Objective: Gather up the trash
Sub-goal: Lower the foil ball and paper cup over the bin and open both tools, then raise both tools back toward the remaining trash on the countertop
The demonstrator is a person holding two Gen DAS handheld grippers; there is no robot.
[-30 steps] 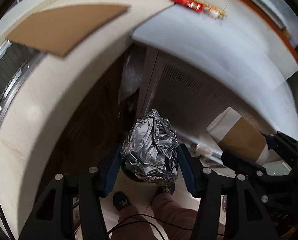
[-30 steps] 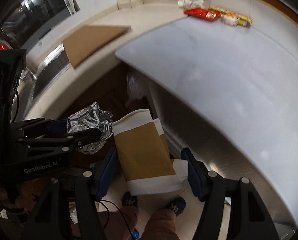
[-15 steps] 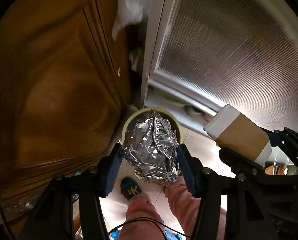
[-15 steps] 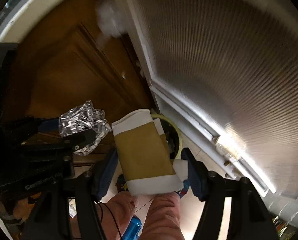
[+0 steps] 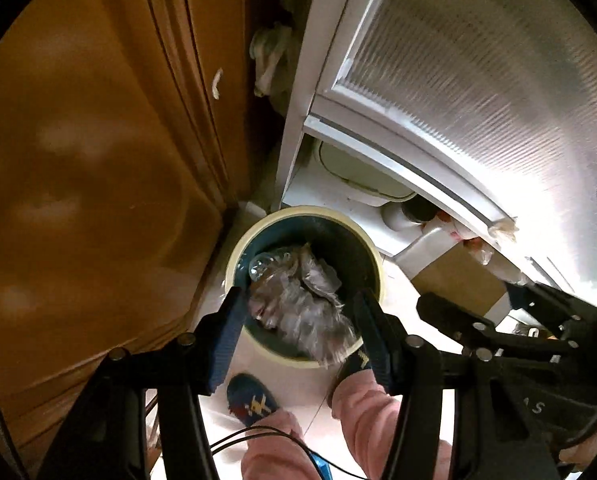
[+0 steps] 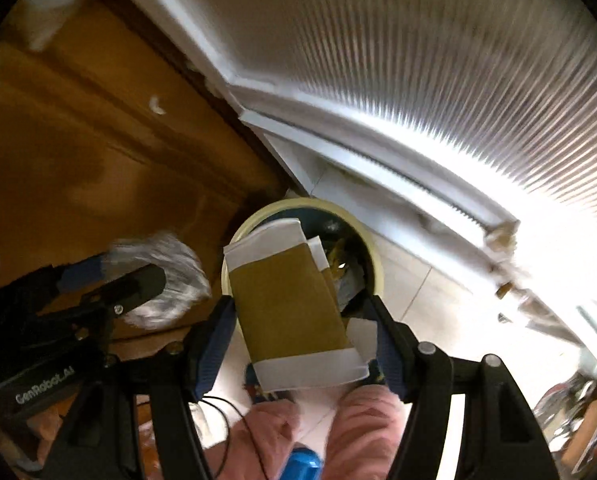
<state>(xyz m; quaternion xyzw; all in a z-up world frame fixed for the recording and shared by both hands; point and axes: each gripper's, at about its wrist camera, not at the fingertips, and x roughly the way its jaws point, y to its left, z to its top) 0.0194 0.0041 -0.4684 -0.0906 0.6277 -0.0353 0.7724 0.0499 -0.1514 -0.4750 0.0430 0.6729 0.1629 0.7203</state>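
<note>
While both hands hang over the trash bin (image 5: 234, 258) on the floor, here's how it looks from where I'm standing. Everything below is placed relative to that bin.

Left of the bin is a brown wooden cabinet door (image 5: 98, 160), basically right beside it. Over the bin's mouth sits the left gripper (image 5: 300, 326), and the crumpled foil ball (image 5: 298, 312) is between its blue pads, looking clamped on both sides, though it's smeared with motion blur. Inside the bin I can already see clear plastic and other scraps, so it's partly full.

Right of the bin and a bit above it comes the right gripper (image 6: 302, 314), closed around a flattened paper cup (image 6: 286, 300), brown with white bands. The pads are pressing its two edges, and one torn white flap sticks out by the right pad. Behind the bin on the right is a white ribbed panel (image 5: 478, 80).

Handling-wise: the foil is super light and squashy, it'll just dent more if squeezed, so gripping across its fat middle like this seems fine. The cup is light, floppy cardboard, kinda slick, best held across the flat width near the middle. My guess is both should drop straight in once let go.
</note>
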